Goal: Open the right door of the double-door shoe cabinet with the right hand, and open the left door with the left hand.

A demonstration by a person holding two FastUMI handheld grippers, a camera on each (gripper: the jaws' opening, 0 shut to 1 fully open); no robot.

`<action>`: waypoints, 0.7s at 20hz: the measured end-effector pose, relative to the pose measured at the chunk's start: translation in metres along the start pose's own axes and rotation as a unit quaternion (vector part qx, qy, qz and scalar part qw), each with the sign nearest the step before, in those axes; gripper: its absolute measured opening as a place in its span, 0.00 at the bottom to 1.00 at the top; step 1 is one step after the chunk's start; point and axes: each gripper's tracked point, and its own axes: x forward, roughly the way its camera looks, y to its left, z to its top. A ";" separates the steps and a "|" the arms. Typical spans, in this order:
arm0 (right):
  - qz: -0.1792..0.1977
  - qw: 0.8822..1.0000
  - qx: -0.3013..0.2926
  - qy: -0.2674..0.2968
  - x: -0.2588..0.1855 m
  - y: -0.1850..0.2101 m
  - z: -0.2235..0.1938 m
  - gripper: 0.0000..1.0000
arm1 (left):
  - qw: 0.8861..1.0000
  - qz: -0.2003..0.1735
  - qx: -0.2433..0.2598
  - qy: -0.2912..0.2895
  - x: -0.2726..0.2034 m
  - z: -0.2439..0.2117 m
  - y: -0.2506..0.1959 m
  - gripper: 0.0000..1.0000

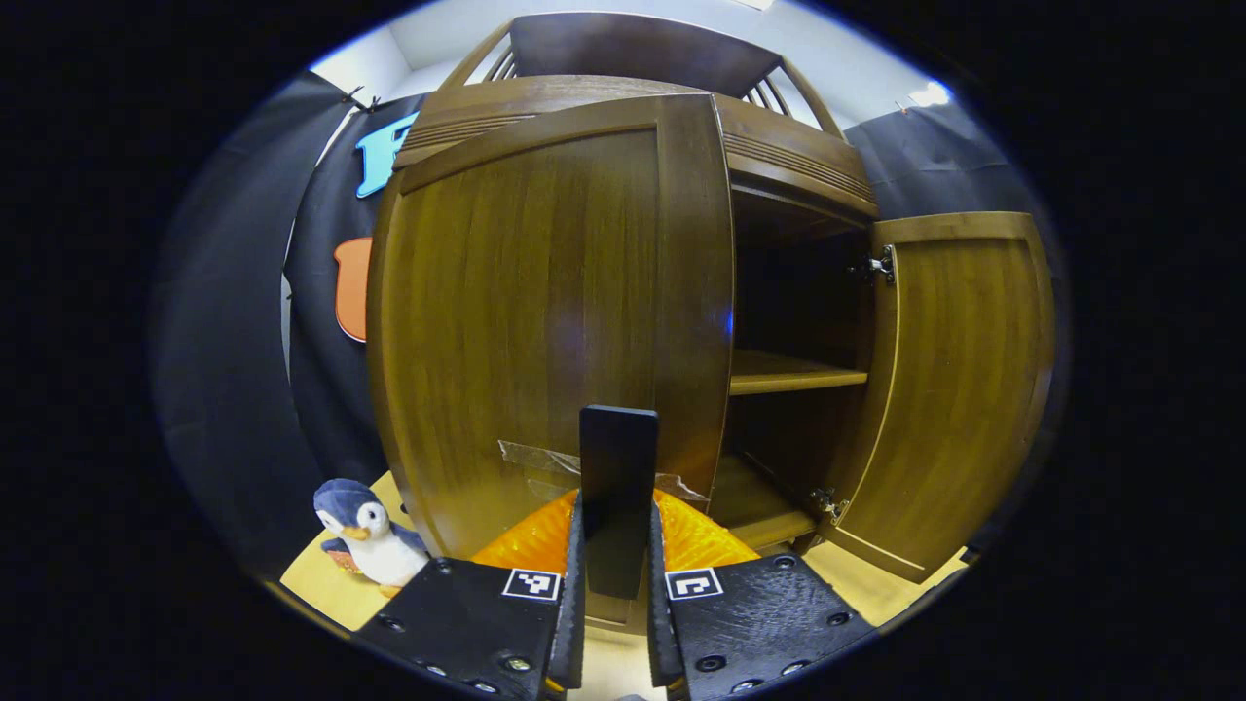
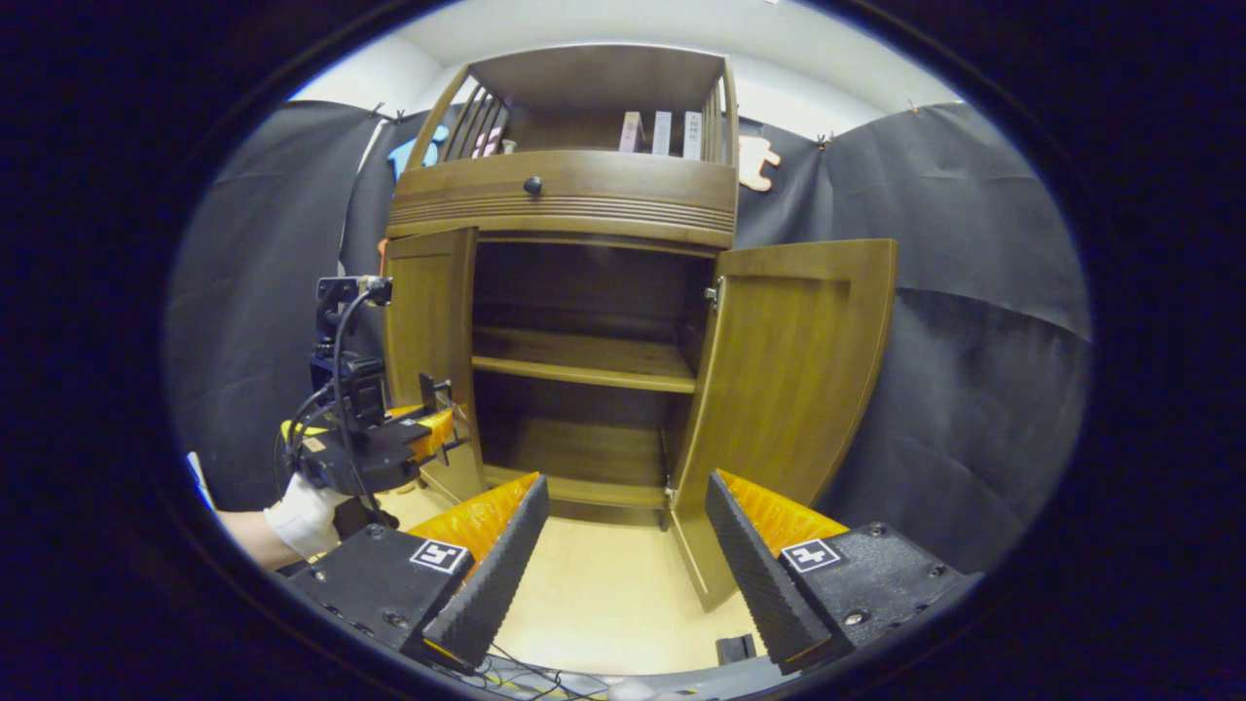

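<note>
Shoe cabinet point(image 2: 584, 292) stands against the booth wall with its right door point(image 2: 788, 389) swung wide and left door point(image 1: 545, 312) partly open, the left gripper point(image 1: 616, 545) clamping that door's dark handle point(image 1: 617, 487), the right gripper point(image 2: 623, 555) hanging open-jawed, empty.

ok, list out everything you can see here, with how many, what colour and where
brown wooden shoe cabinet: one, brown, against the black cloth wall.
right door: one, brown, swung wide open.
left door: one, brown, partly open, its black handle between the left gripper's fingers.
inner shelf: one, brown, mid-height inside.
round dark drawer knob: one, top panel.
upright books: several, pale, top rack.
plush penguin toy: one, blue and white, on the floor left of the cabinet.
light wooden floor: one, tan.
left gripper: one, shut on the handle.
right gripper: one, open, facing the cabinet.
gloved hand: one, white, holding the left gripper.
</note>
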 end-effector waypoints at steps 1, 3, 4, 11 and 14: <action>0.001 1.000 0.000 0.000 -0.002 0.001 -0.001 1.00 | 1.000 -0.001 -0.001 0.000 -0.005 0.000 0.002 0.25; 0.004 1.000 0.001 -0.001 -0.007 0.004 -0.003 1.00 | 1.000 -0.002 -0.004 0.000 -0.012 -0.002 0.009 0.25; 0.006 1.000 0.002 0.000 -0.009 0.007 -0.004 1.00 | 1.000 -0.003 -0.003 -0.003 -0.021 -0.001 0.011 0.24; 0.026 1.000 0.006 0.000 -0.019 0.029 -0.010 1.00 | 1.000 -0.012 0.004 -0.003 -0.063 -0.006 0.040 0.15; 0.039 0.999 0.005 0.001 -0.018 0.043 -0.011 1.00 | 1.000 -0.005 0.009 -0.003 -0.079 -0.008 0.058 0.15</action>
